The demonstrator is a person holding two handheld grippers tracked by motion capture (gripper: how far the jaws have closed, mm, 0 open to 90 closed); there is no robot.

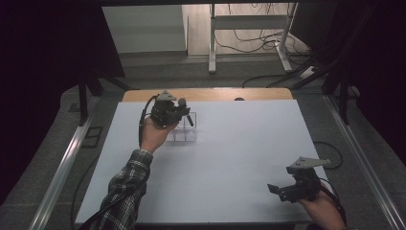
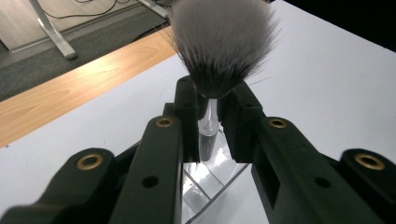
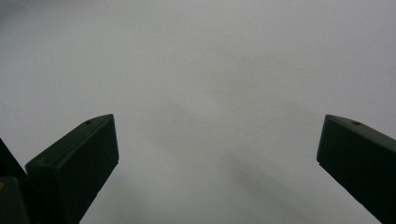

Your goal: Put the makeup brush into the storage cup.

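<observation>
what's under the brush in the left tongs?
A clear plastic organizer with dividers sits right under the brush, on the white table. The handle's lower end is hidden behind the tongs, so whether it's inside a compartment can't be told.

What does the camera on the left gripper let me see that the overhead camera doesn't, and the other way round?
The left gripper view alone gives the close detail: the jaws shut on the clear neck of the makeup brush, its grey-white bristles fanned out above them, and the clear organizer directly below. The high view alone gives the right gripper, jaws apart, held low at the table's near right, plus both forearms and the floor beyond. Both share the left gripper, the brush, the organizer and the white table.
</observation>
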